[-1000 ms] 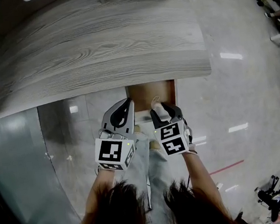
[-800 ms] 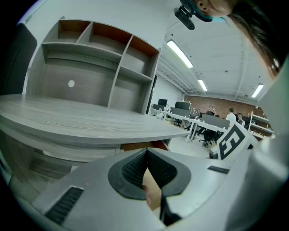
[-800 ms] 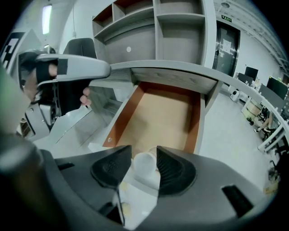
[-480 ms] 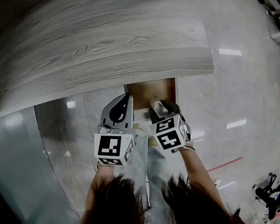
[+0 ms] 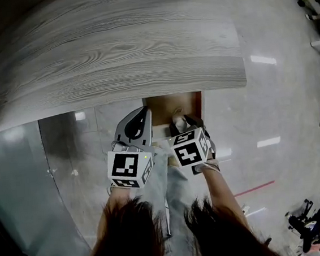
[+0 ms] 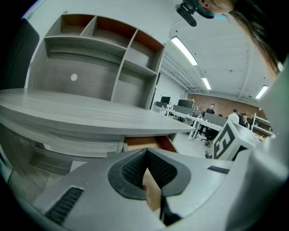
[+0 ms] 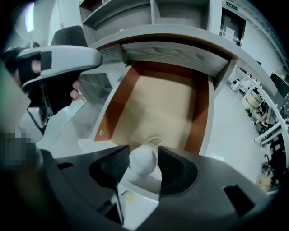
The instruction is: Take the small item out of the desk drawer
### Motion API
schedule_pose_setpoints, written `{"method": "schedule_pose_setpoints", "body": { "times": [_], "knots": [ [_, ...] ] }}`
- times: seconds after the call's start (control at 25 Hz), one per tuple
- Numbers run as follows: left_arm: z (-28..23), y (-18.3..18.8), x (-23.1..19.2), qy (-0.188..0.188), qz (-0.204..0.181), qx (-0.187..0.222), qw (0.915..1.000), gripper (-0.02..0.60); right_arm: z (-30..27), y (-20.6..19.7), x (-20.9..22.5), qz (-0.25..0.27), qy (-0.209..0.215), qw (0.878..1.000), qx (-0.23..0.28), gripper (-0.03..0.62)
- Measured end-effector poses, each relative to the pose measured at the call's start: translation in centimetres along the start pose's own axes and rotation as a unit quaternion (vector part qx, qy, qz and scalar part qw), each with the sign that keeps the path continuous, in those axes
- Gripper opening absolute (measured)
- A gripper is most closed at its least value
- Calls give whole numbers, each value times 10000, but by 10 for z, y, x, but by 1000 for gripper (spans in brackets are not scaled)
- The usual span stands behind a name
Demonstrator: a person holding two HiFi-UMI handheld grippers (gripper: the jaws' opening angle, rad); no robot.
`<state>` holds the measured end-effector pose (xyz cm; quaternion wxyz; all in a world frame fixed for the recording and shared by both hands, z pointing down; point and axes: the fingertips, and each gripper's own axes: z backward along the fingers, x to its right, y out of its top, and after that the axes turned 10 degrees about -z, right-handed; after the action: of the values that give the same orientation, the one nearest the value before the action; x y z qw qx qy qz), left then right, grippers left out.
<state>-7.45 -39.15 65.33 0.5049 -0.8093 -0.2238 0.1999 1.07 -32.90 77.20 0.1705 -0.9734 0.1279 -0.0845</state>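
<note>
An open drawer (image 5: 171,102) with a tan floor and brown sides sticks out from under the grey wooden desk top (image 5: 112,50). A small white pouch with a thin string (image 7: 142,163) lies at the drawer's (image 7: 158,103) near end, by its white front wall. My right gripper (image 7: 144,152) points steeply down over it. Its jaws have just been opening and stand wide, with the pouch (image 5: 177,119) between the fingertips. My left gripper (image 5: 145,116) hovers left of the drawer, shut on nothing; its pads meet at the tips (image 6: 145,151).
A grey shelf unit (image 6: 95,58) stands on the desk's far side. Glossy floor (image 5: 276,101) surrounds the desk and a glass panel (image 5: 18,185) stands at the left. The person's legs (image 5: 176,197) are below the drawer. Office desks with people (image 6: 212,115) are far off.
My right gripper has tipped further down over the drawer, its marker cube swinging up in the head view. The white pouch stays at its tips. The left gripper has barely shifted.
</note>
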Motion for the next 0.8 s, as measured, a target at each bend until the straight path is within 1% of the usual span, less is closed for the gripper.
{"method": "schedule_pose_setpoints", "body": {
  "times": [0.32,0.56,0.8],
  "knots": [
    [1,-2,-1,64,50,4,10000,12,-3,-3,1,-108,-90,9995,-269,187],
    [4,-2,1,104,73,19,9999,12,-1,-3,2,-46,-166,9997,-186,172],
    [8,-2,3,155,66,33,9999,12,4,-3,1,-92,-131,9998,-66,166]
  ]
}}
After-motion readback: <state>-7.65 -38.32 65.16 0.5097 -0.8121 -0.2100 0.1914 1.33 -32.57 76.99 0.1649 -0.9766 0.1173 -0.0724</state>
